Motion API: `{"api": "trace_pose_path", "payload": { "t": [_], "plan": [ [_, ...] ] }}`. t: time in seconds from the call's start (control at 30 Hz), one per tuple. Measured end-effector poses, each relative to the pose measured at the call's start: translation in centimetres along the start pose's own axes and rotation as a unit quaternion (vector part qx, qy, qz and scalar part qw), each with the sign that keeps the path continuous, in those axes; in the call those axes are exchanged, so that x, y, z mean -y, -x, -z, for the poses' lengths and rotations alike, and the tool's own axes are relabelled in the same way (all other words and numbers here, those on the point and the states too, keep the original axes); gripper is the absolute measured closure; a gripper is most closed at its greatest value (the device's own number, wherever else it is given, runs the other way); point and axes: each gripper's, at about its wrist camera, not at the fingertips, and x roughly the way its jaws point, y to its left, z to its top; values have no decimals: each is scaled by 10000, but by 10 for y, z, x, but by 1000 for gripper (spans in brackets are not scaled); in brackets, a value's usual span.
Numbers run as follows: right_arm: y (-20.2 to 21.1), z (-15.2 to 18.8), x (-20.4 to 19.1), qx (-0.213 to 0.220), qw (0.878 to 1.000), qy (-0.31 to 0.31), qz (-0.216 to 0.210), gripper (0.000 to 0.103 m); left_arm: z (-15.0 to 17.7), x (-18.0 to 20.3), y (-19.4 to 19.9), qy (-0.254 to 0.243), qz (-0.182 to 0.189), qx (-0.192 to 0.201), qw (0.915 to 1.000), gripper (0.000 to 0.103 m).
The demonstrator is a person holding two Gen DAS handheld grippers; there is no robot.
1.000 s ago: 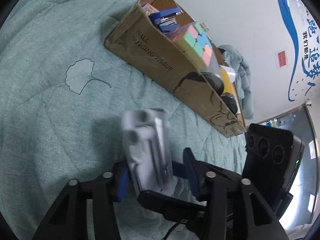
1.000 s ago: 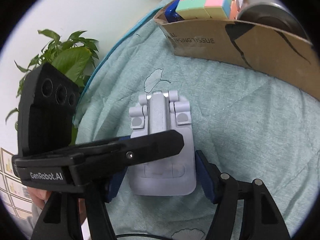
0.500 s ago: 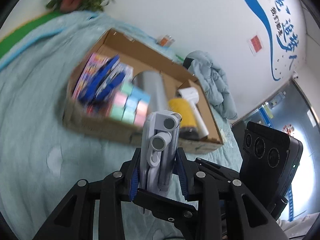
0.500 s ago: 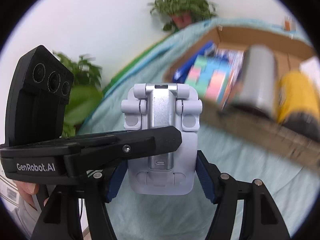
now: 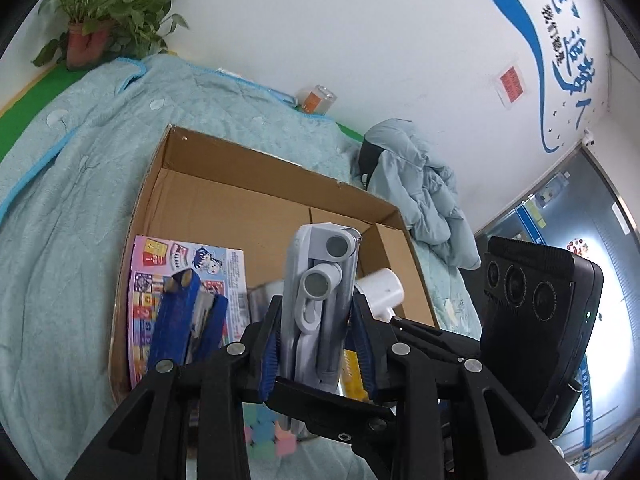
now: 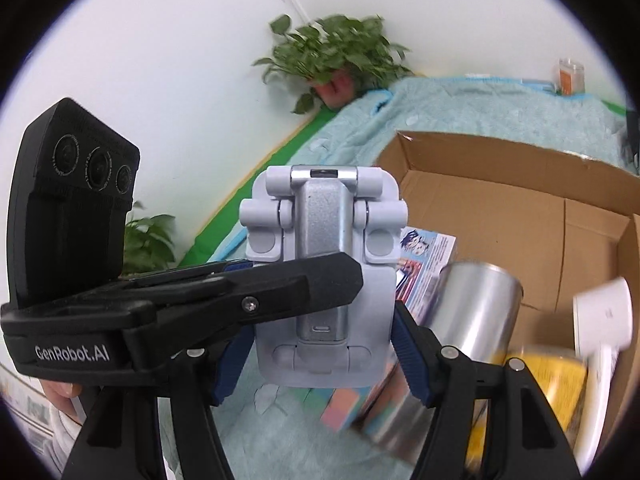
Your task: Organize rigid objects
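Phone stand [image 5: 320,304], folded flat: pale grey plastic plates with round hinge knuckles at the far end and a silver metal arm down the middle. Held in the air above the near part of an open cardboard box [image 5: 256,184], clamped twice over: left gripper [image 5: 316,320] clenched on its thin faces, right gripper [image 6: 320,356] pressing its blue pads [image 6: 408,352] against its two long side edges. One stand; two grippers, each with a black three-lens camera block. Inside the box, one of each: a flat carton printed with cartoon figures [image 5: 188,268], a blue stapler [image 5: 188,320], a pastel puzzle cube [image 6: 340,404], a steel cup [image 6: 472,304], a yellow can [image 6: 536,376], blurred, and a white handled appliance [image 6: 604,316], its kind unclear. Far half of the box bare cardboard. Box resting on a teal quilt [image 5: 60,200] stitched with leaf shapes and edged in blue, over a green surface. Beyond it, a white wall [image 5: 400,40] with blue lettering and a small red notice, one crumpled pale blue jacket [image 5: 424,184], one clear jar with an orange label [image 5: 318,98], and two potted plants [image 6: 336,52] [image 6: 148,240].
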Motion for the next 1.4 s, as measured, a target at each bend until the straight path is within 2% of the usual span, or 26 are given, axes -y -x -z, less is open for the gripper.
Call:
{"api": "trace_pose_path", "payload": {
  "t": [0.13,0.3,0.4,0.47,0.5,0.53,0.6,0.63,0.7,0.73,0.77,0.9,0.97,1.13,1.27,1.4],
  "plan": [
    [-18,-9,15,-221,9996,-182,20,37,-18,-25,-25,207,45,-306,9993,74],
    [-36,-6,37,-459,9970,-626,-7,37,-15,-44,-54,310,-6,-728,9969,74],
    [-38,-2,47,-539,9950,-831,-137,37,-12,-49,-61,291,-190,-761,9965,73],
    [-30,-1,47,-524,9949,-863,-80,36,-11,-49,-56,251,-283,-675,9970,57],
    [-24,1,46,-489,9951,-865,-4,36,-9,-47,-51,236,-330,-573,9975,42],
    [-18,2,45,-421,9954,-860,64,34,-7,-45,-43,204,-424,-422,9980,36],
    [0,10,42,-146,9963,-798,270,24,-2,-36,-27,14,-686,-103,9976,23],
    [11,18,39,52,9966,-707,426,20,1,-31,-20,-80,-843,-18,9964,21],
    [30,38,33,305,9950,-467,832,20,12,-15,-4,-383,-1256,260,9910,11],
    [35,47,32,382,9933,-393,1020,20,21,-5,4,-599,-1508,496,9855,8],
    [43,60,31,490,9901,-306,1283,20,30,5,10,-781,-1668,684,9805,1],
    [61,100,29,820,9729,-42,2162,20,81,52,24,-1610,-2259,1518,9487,1],
    [72,119,30,941,9654,-73,2431,20,102,70,22,-1723,-2370,1615,9424,1],
    [102,154,34,1270,9424,-198,3087,20,152,103,11,-1660,-2288,1669,9446,1],
    [118,165,36,1391,9320,-271,3337,20,178,124,4,-1496,-2149,1524,9530,1],
    [127,172,37,1406,9264,-287,3481,20,193,142,3,-1516,-2158,1580,9516,1]
  ]
}}
